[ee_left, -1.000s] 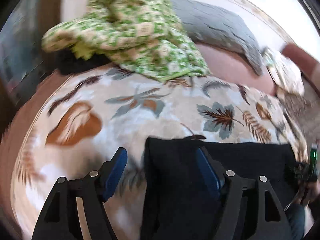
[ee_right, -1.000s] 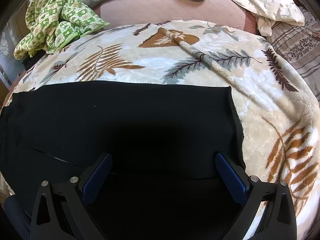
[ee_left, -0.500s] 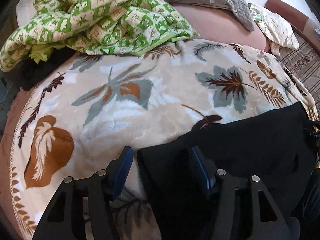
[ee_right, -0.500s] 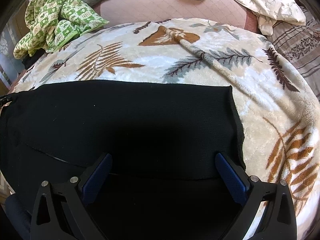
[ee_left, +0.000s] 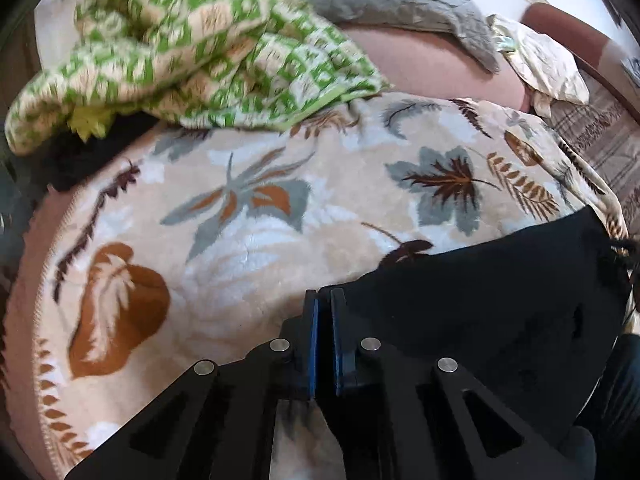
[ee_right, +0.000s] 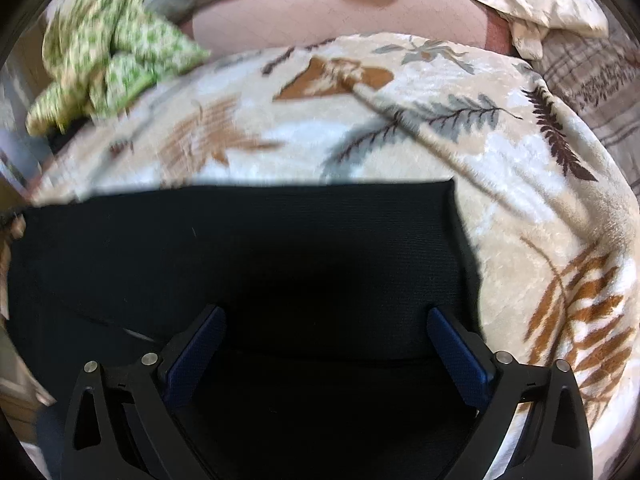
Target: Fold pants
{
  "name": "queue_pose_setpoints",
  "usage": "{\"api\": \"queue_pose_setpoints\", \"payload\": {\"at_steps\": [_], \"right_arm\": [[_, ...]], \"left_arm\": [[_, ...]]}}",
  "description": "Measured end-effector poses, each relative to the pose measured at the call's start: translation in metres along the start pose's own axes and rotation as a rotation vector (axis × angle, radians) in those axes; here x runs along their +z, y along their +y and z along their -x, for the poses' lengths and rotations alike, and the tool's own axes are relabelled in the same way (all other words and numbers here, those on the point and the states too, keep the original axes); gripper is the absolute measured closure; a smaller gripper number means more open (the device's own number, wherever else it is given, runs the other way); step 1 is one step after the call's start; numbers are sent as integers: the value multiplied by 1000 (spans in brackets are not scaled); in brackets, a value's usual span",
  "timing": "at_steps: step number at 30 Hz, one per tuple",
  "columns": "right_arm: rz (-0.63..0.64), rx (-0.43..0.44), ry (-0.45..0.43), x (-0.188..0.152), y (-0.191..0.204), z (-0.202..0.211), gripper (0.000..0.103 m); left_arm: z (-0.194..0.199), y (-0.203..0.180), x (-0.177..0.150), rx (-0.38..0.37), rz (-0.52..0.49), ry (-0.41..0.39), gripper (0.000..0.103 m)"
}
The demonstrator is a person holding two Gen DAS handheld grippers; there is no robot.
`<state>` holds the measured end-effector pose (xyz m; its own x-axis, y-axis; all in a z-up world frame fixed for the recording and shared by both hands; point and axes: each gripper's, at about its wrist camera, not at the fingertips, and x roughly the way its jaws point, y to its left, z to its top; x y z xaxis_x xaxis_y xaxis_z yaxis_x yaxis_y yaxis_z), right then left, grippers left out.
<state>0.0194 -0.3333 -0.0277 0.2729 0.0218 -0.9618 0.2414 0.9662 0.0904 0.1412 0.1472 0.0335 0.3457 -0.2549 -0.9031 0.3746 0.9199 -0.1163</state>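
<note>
Left wrist view: the left gripper (ee_left: pixel 324 300), low centre, is pinched nearly closed on a corner of the black pants (ee_left: pixel 500 304), which fill the lower right over a leaf-print blanket (ee_left: pixel 256 208).

Right wrist view: the right gripper (ee_right: pixel 326 320) is spread wide above the pants (ee_right: pixel 260 240), lying flat across the lower frame.

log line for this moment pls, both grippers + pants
left gripper: shut on pants corner | right gripper: open above pants, no grip | pants: flat on blanket
</note>
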Motion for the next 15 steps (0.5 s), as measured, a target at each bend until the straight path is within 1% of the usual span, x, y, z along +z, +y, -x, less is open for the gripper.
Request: {"api": "queue_pose_setpoints", "payload": {"at_steps": [3,5,7,8,9,10,11,12,13,14,15], "right_arm": [[-104,61,-47,27,-31,26,2],[-170,111,-51,48,-57,38,2],[-204,157,-17,66,-77,40,2],[-206,180,23,75,-84,34,3],[-198,190,47,79,-86,30,6],[-179,202,80,83,-86,22,20],[-152,208,120,85,-83,12,40],[-126,202,160,86,-79,1,50],[-113,195,180,82,-77,-5,66],[-98,167,210,81,-74,-16,72],[-99,141,226,79,-74,-24,72]], "left_arm": [[21,-9,0,24,-4,-38,99],[35,-18,1,48,-4,-58,99],[48,-28,3,72,8,-77,99],[53,-32,2,84,23,-82,99],[57,-35,3,100,53,-86,99],[61,-36,2,109,75,-91,99],[64,-37,2,117,102,-97,99],[68,-37,3,124,139,-107,99],[69,-35,5,128,163,-111,99],[70,-33,6,128,188,-114,99],[69,-30,8,124,210,-114,99]]}}
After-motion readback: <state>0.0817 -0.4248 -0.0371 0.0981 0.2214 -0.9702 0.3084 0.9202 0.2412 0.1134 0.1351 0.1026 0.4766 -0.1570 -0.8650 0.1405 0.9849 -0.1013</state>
